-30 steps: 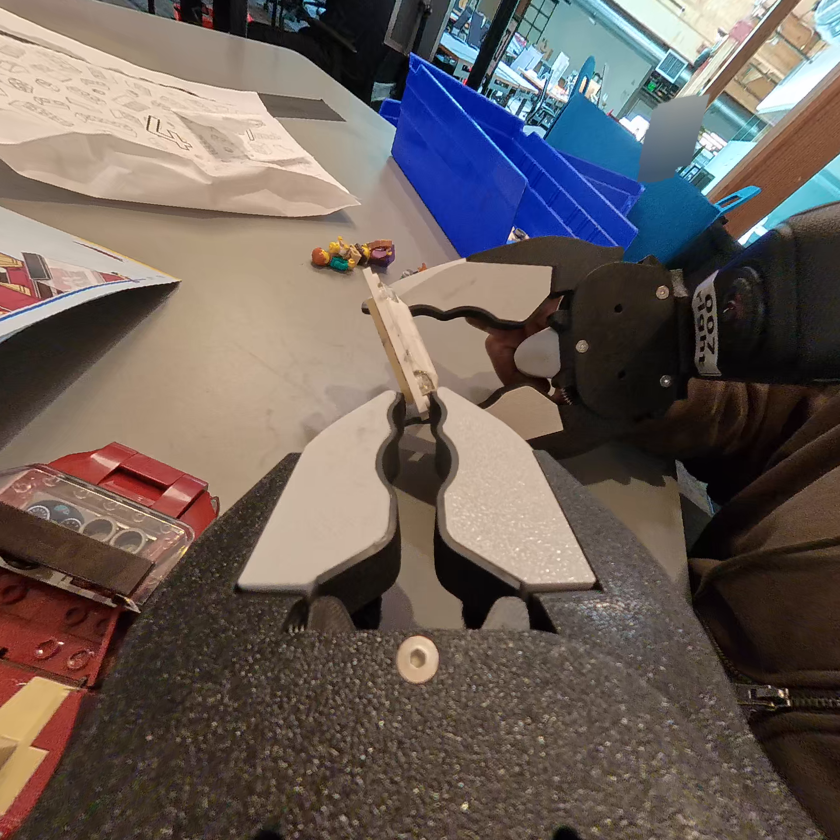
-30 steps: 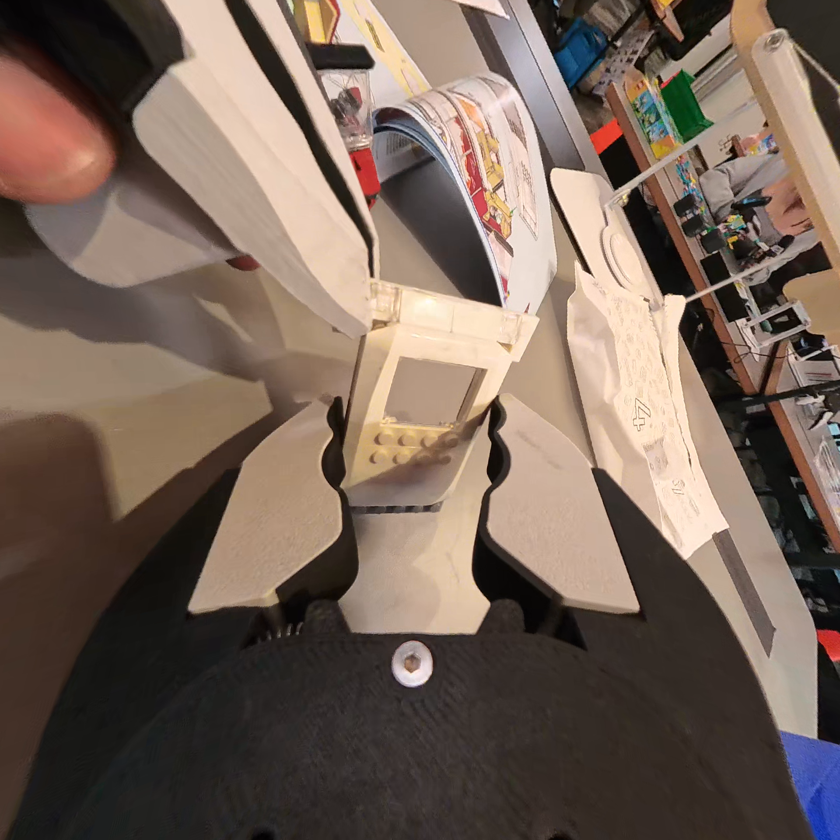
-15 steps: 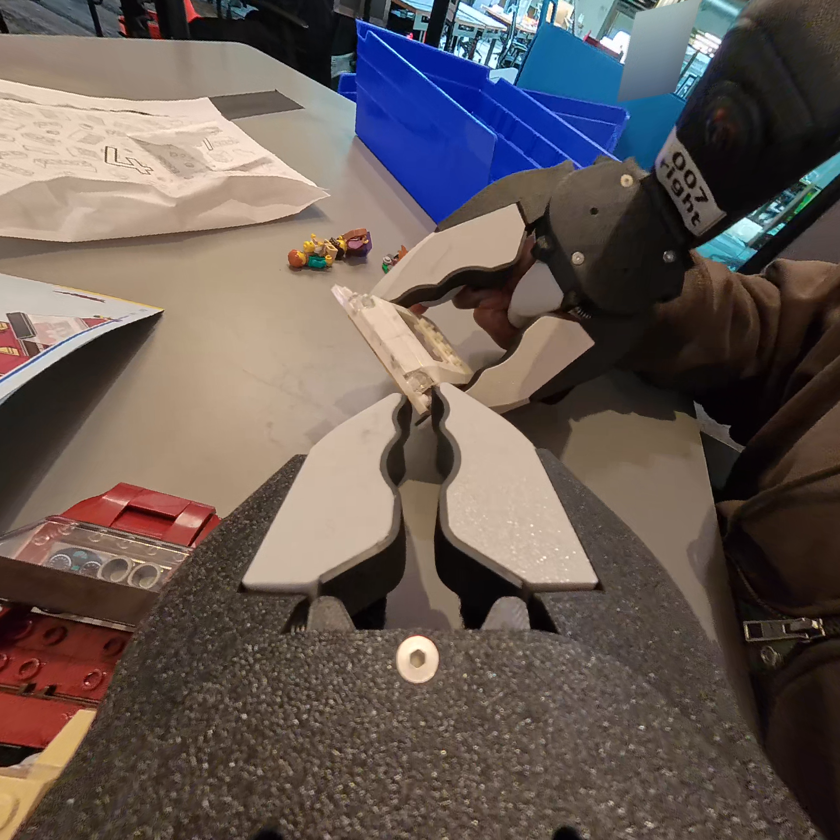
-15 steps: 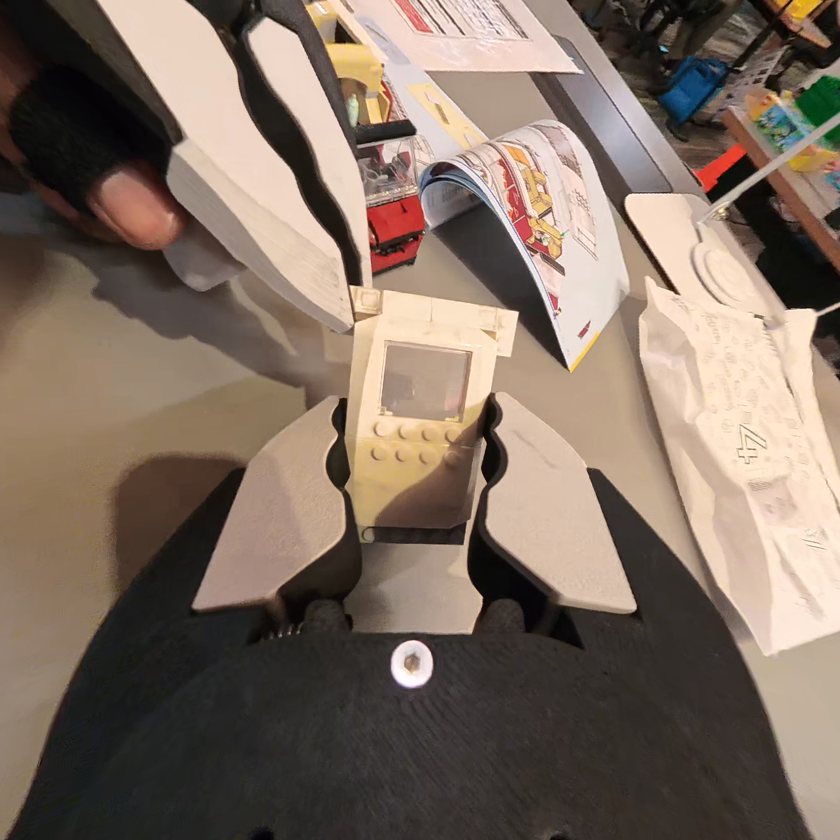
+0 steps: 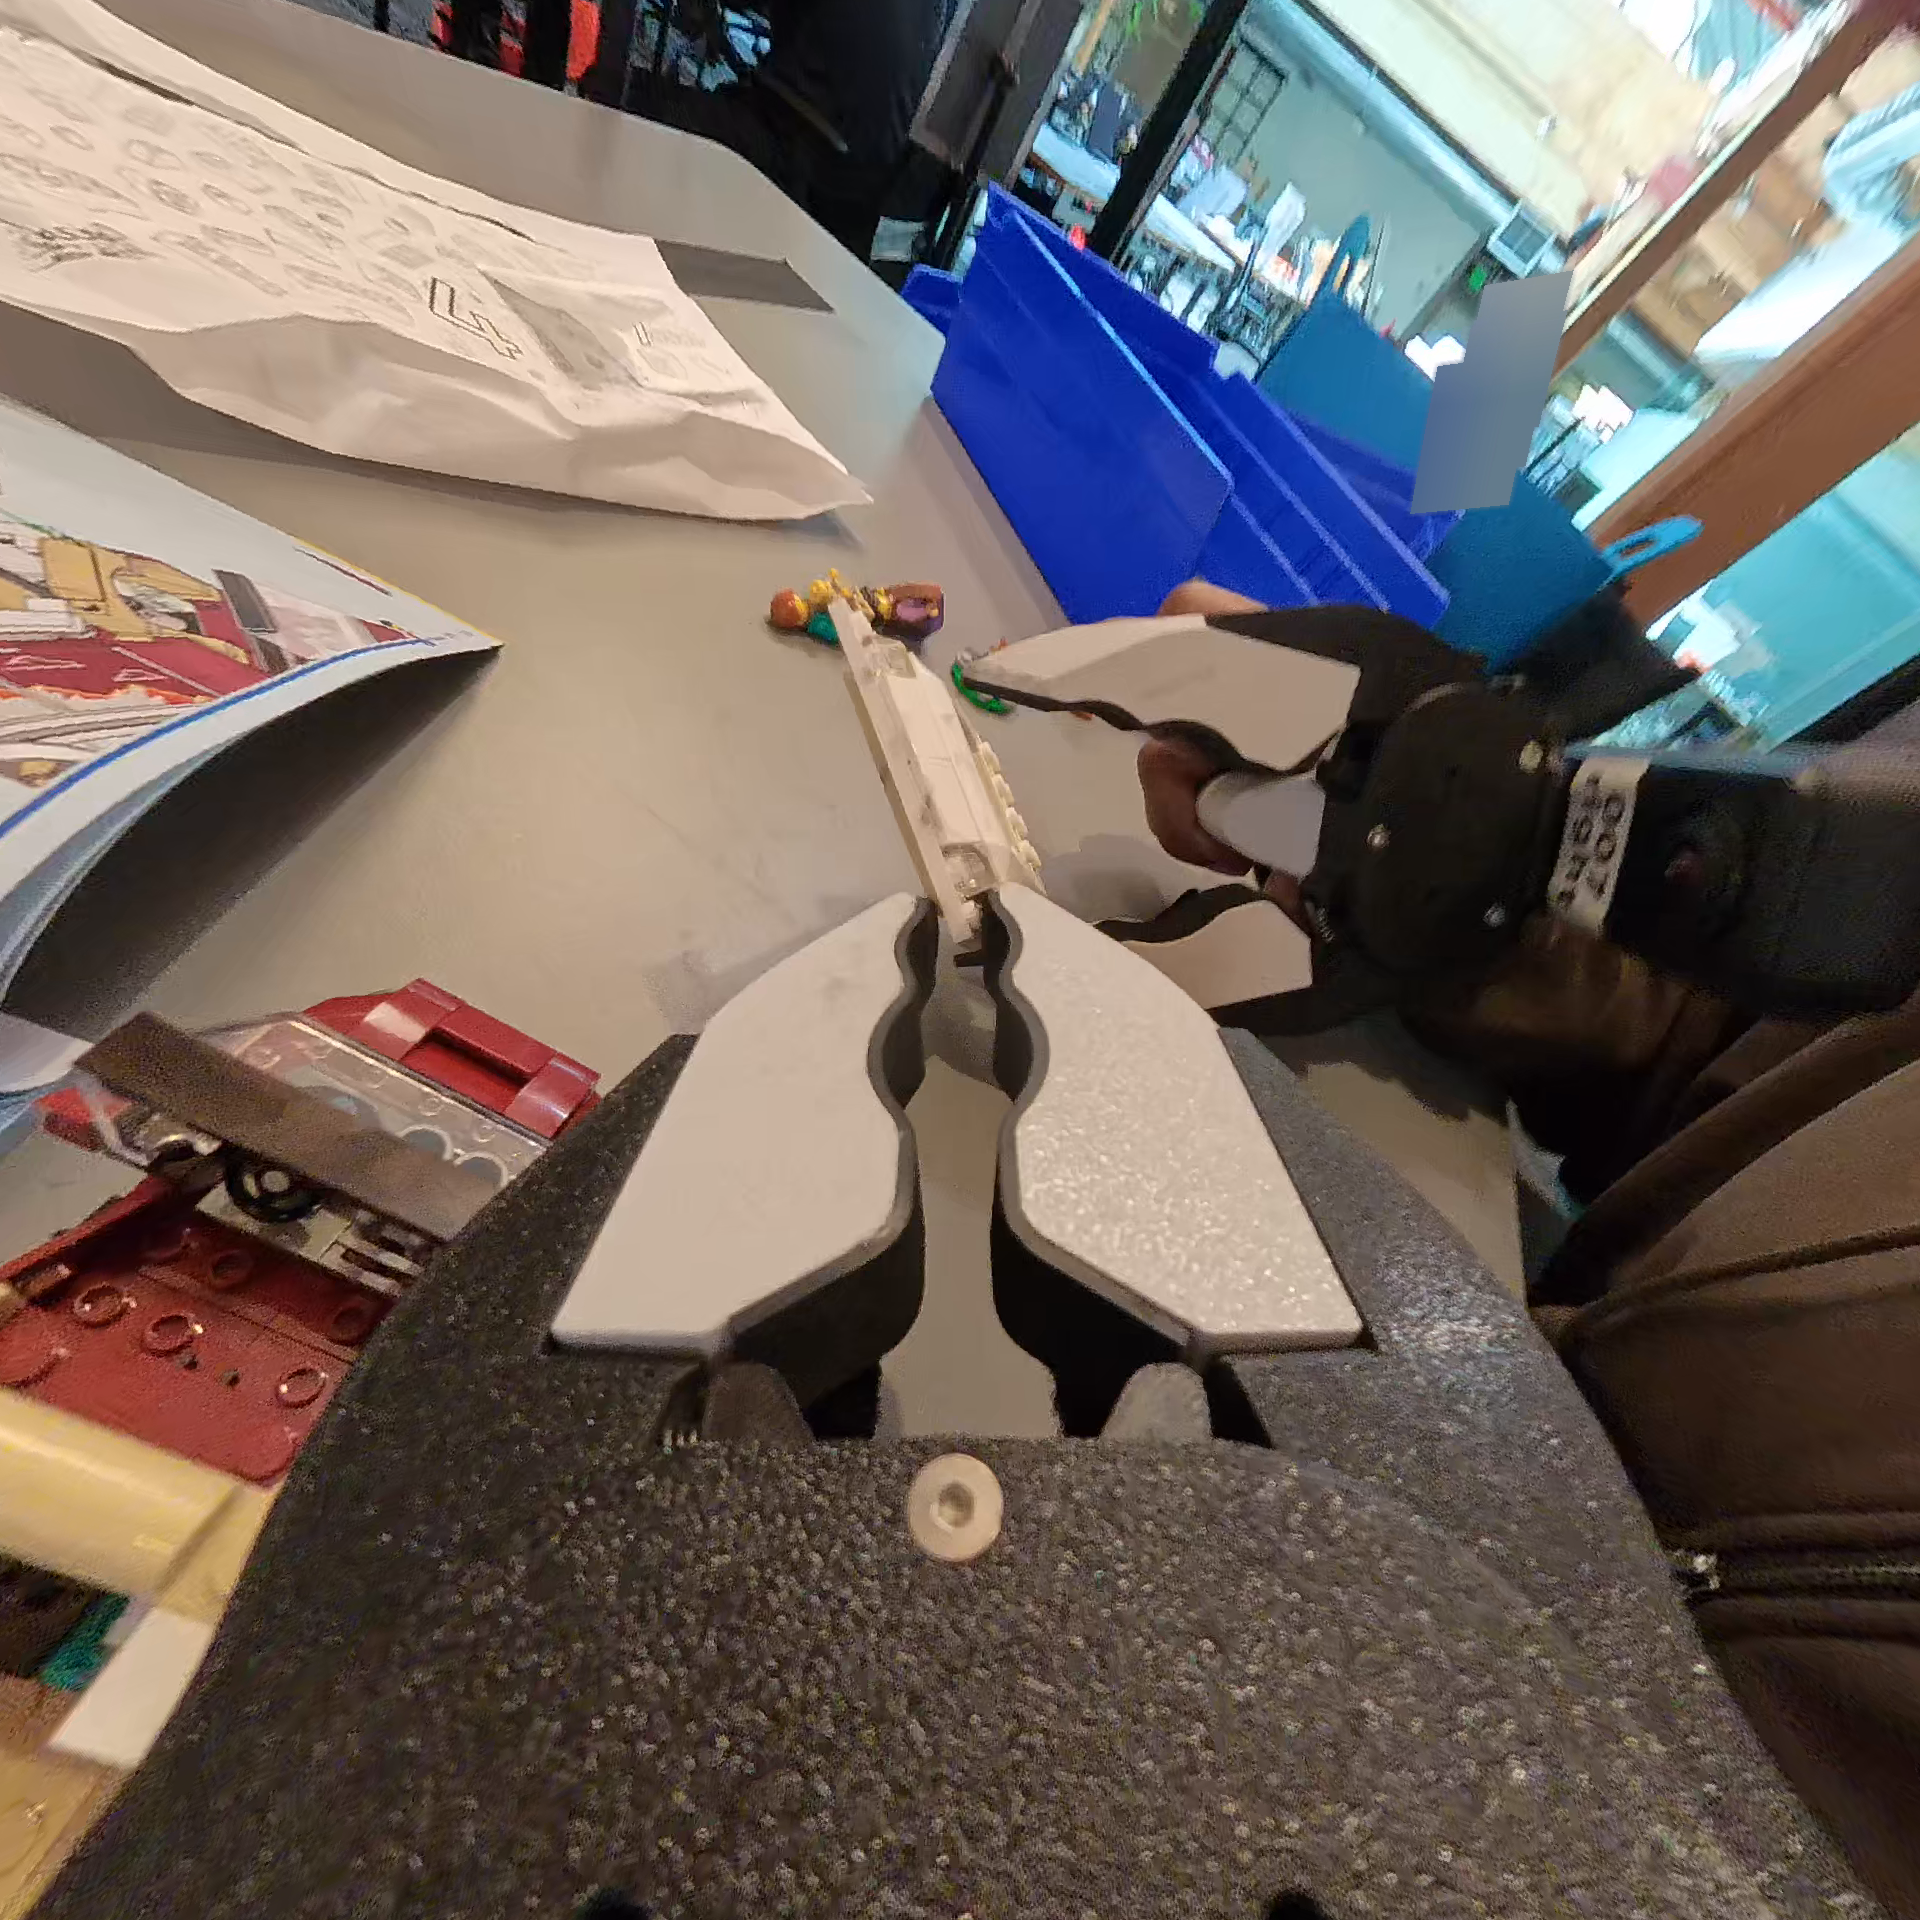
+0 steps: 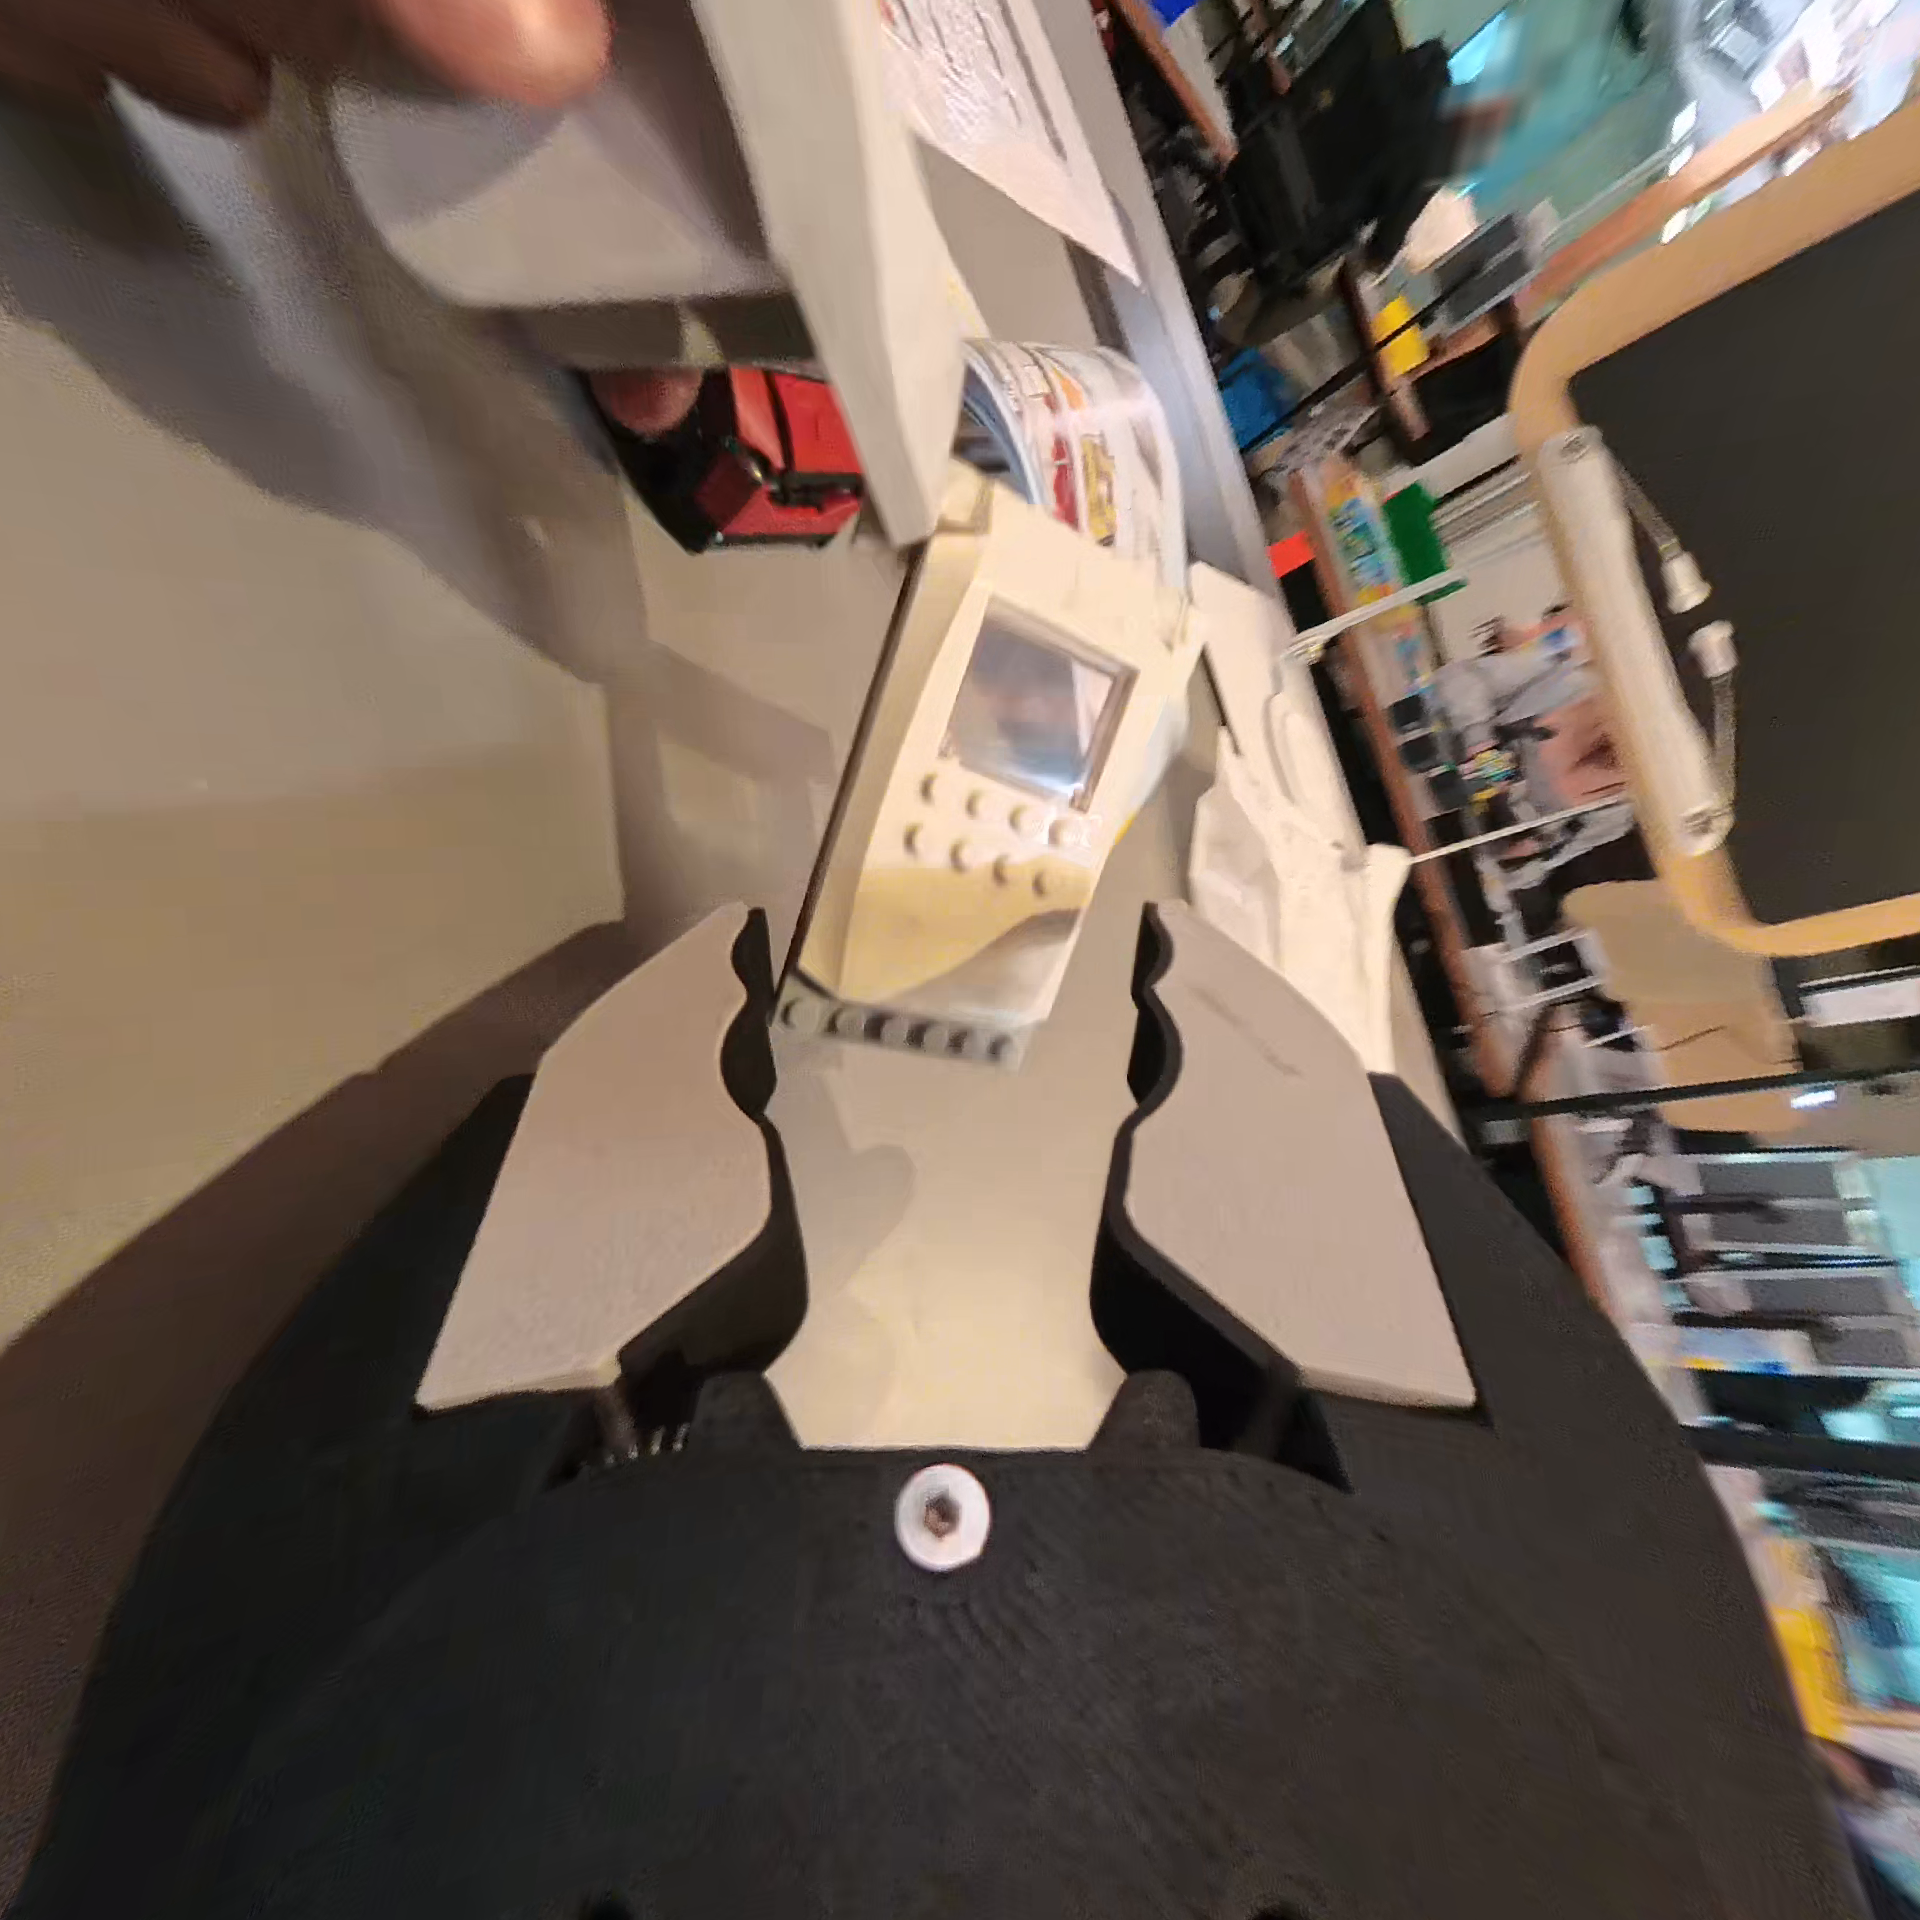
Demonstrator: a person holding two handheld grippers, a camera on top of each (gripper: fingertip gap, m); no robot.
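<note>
Left wrist view: left gripper (image 5: 961,914), jaws nearly together, clenched on the near edge of a white brick panel (image 5: 930,758); the panel stands edge-on and rises away from the fingertips over the grey table (image 5: 582,790). Right gripper (image 5: 1049,790), to the right of the panel, jaws spread wide, one finger above and one below the panel's studded face, neither seen pressing on it. Beyond the panel: small toy figures (image 5: 857,605) on the table. Far right: blue bins (image 5: 1091,457). Far left: white paper bag (image 5: 416,343); open picture booklet (image 5: 177,665); dark red brick model (image 5: 312,1122) at the near left. Right wrist view (blurred): right gripper (image 6: 951,935), released, jaws wide apart; the white brick panel (image 6: 997,769), with a clear window and rows of studs, stands between the fingertips with a gap showing at the right finger and its lower left corner close against the left finger. Left gripper (image 6: 914,520) grips the panel's far upper corner. Behind: red brick model (image 6: 790,457); curled booklet (image 6: 1081,416); white paper bag (image 6: 1288,852).
</note>
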